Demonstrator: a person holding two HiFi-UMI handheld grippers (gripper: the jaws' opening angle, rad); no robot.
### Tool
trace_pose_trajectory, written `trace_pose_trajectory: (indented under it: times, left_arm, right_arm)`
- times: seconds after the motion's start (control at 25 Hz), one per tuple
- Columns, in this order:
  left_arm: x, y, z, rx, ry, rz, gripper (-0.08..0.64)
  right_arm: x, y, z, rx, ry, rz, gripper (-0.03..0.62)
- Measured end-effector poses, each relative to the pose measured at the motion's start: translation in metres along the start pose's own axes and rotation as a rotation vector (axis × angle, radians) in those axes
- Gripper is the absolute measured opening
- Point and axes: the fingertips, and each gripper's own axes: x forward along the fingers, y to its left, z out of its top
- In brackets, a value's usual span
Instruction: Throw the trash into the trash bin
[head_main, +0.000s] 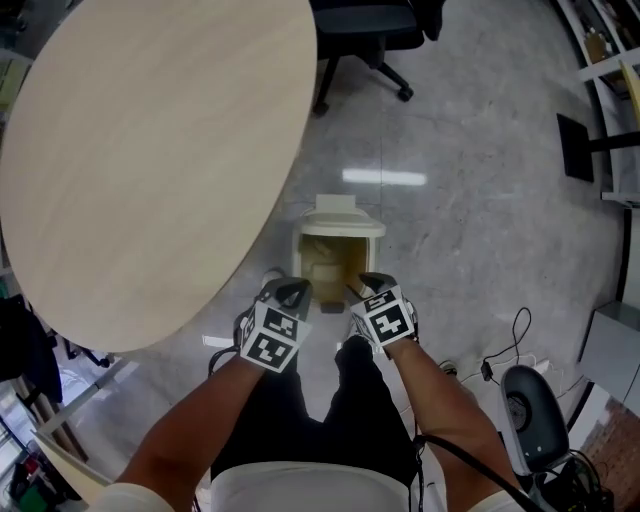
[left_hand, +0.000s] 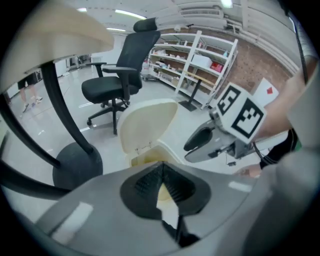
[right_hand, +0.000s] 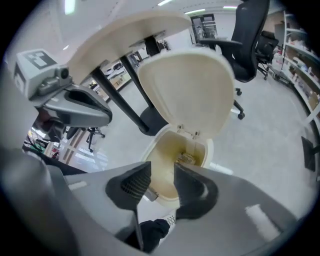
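Right gripper (right_hand: 161, 186) stood wide and empty above the open bin (right_hand: 210, 150); the drop looked done.
The bin sat on the floor at the middle of the head view, just past the table (head_main: 150, 150) edge, with its lid (right_hand: 187, 90) tipped up and back. A small crumpled piece of trash (right_hand: 187, 159) lay deep inside the bin, beyond the spread jaws, so the release step seemed finished. The left gripper (left_hand: 161, 172) hung just beside the right one, over the bin's near rim, with its jaw tips together and nothing between them. The next move likely called for lifting both grippers clear of the opening without knocking the lid, then looking for any trash still left.
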Motion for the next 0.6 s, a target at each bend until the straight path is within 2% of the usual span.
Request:
trace_pose_trajectory:
  times: [0.12, 0.28, 0.6]
  left_arm:
    - [-0.023, -0.006, 0.018, 0.009, -0.044, 0.044, 0.008]
    - [-0.054, -0.015, 0.056, 0.004, -0.133, 0.099, 0.008]
    - [-0.116, -0.056, 0.116, 0.037, -0.269, 0.151, 0.008]
  right_arm:
    - [-0.049, -0.002, 0.012, -0.001, -0.09, 0.027, 0.076]
    - [-0.102, -0.008, 0.033, -0.001, -0.213, 0.037, 0.008]
    - [-0.208, 0.019, 0.071, -0.047, -0.429, 0.147, 0.002]
